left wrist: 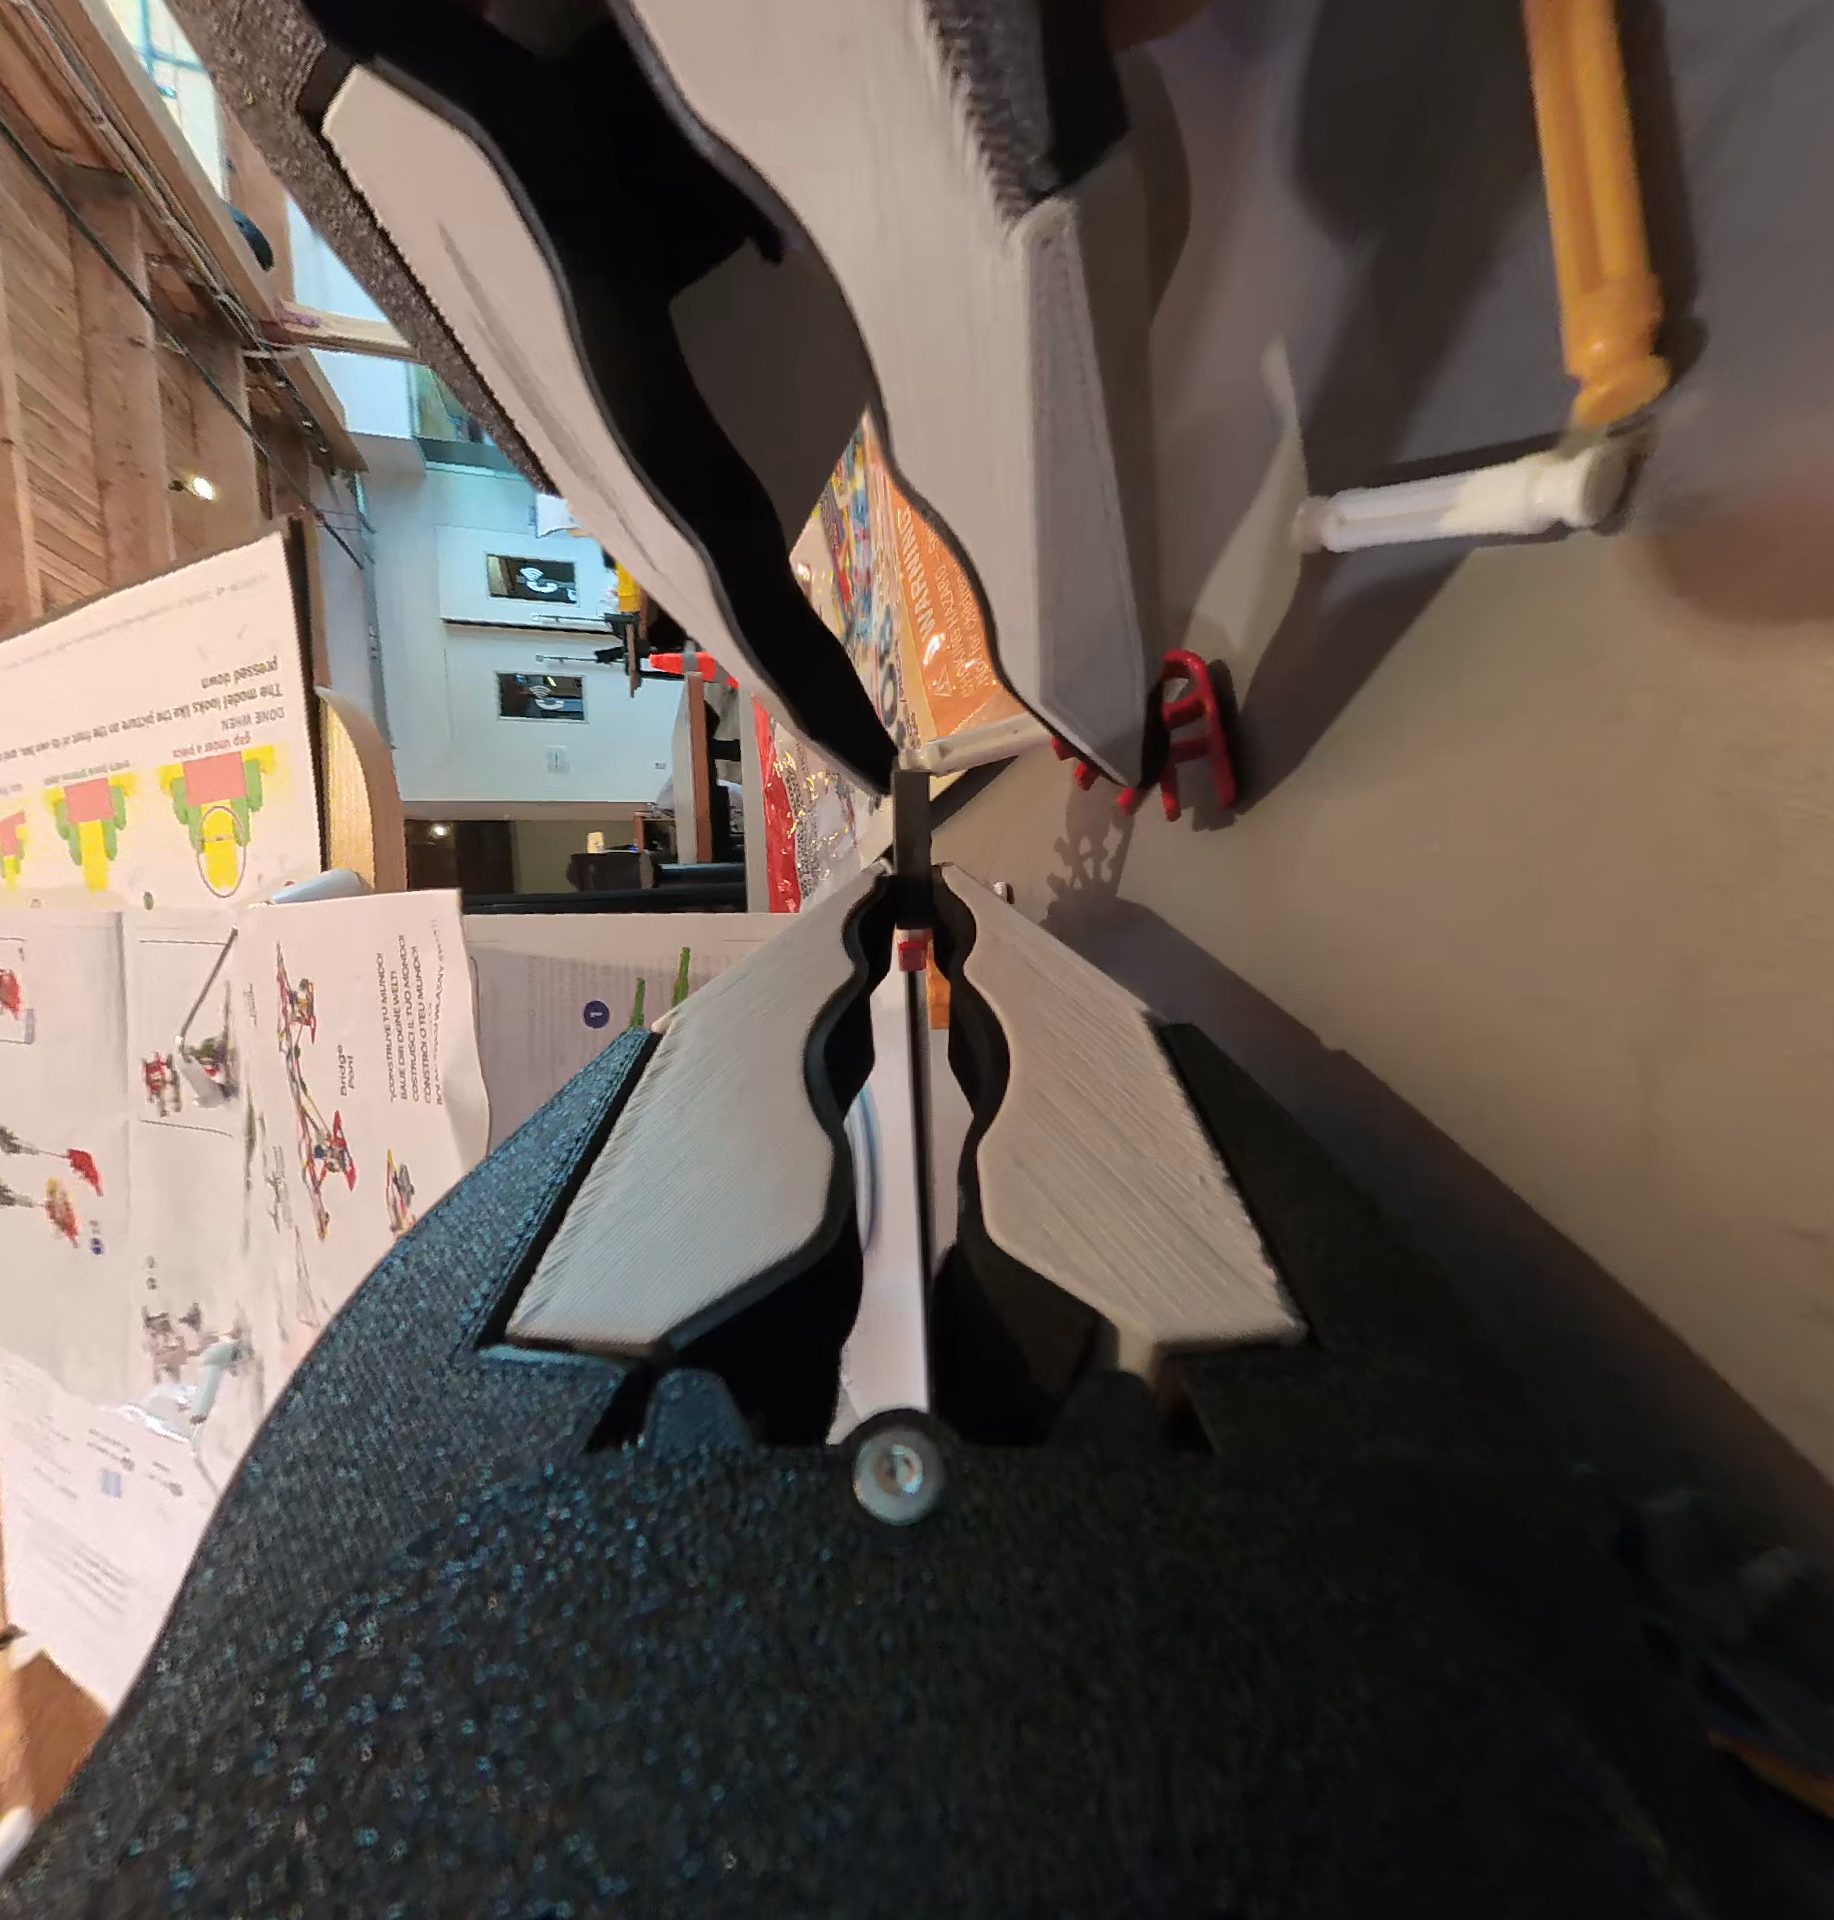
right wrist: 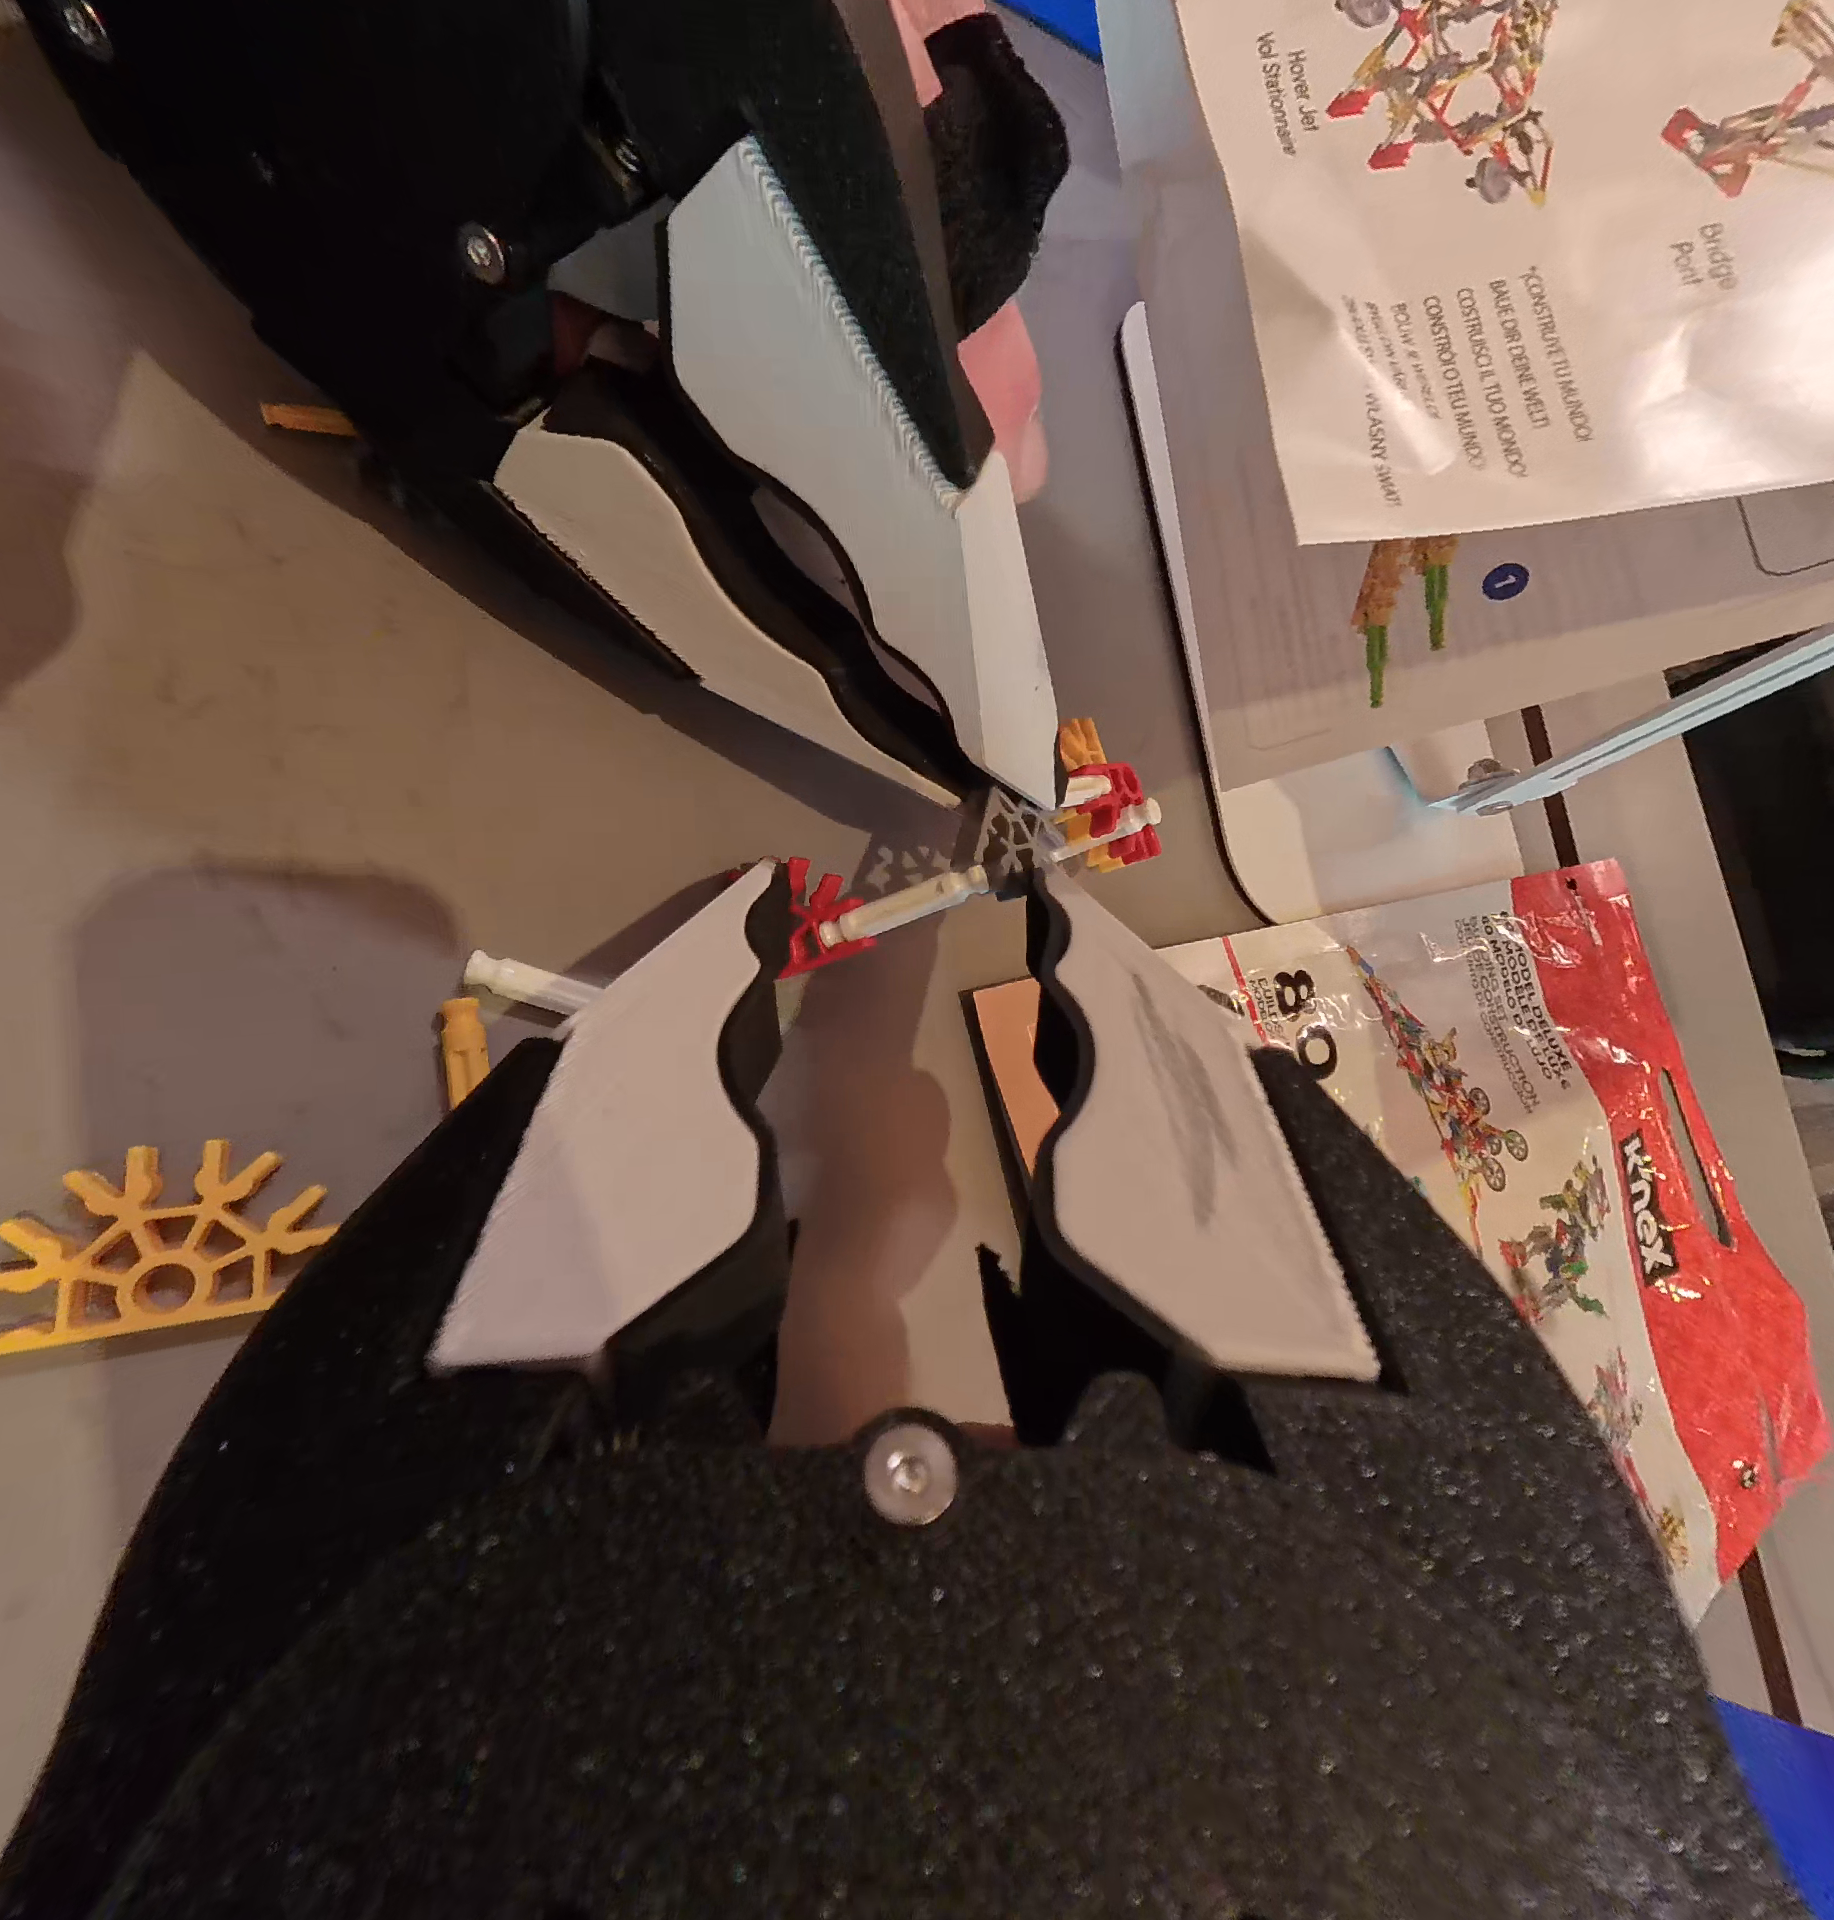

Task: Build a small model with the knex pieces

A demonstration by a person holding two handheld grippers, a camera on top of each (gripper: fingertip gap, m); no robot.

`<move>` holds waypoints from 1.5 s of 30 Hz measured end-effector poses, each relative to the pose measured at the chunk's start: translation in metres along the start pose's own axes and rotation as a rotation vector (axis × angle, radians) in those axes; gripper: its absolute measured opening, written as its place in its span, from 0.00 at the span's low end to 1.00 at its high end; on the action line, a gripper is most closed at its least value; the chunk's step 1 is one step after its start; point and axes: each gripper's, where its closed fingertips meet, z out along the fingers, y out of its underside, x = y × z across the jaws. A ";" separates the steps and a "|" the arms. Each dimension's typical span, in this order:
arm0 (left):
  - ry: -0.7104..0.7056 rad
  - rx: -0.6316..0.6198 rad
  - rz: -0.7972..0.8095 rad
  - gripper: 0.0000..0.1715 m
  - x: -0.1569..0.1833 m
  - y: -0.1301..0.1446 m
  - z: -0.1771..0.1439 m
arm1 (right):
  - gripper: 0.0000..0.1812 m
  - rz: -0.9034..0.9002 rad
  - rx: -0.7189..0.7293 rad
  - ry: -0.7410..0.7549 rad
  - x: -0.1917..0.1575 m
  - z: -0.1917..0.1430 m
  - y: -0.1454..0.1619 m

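My left gripper is shut on a flat grey snowflake connector, seen edge-on. In the right wrist view it comes down from the top and holds the same connector just above the grey table. A white rod runs from the connector to a red connector. More red and yellow pieces hang on the far side. My right gripper is open and straddles the white rod, with its left fingertip against the red connector. The red connector also shows in the left wrist view.
A yellow half-round connector, a yellow rod and a loose white rod lie at the left. A red parts bag and instruction sheets lie at the right. A yellow rod and a white rod lie on the table. Less than 4 cm separates the two grippers' tips.
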 end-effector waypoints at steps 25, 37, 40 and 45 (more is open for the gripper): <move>0.236 -0.070 -0.087 0.08 0.027 0.006 -0.009 | 0.16 0.250 -0.173 -0.290 -0.028 -0.024 0.034; 0.401 -0.005 -0.222 0.13 0.031 0.008 -0.026 | 0.12 0.245 -0.144 -0.281 -0.024 -0.024 0.028; 0.453 0.027 -0.294 0.21 0.028 0.005 -0.034 | 0.12 0.261 -0.084 -0.249 -0.015 -0.025 0.019; 0.489 0.188 -0.576 0.20 0.009 -0.026 -0.041 | 0.12 0.350 0.136 -0.139 0.016 -0.032 -0.013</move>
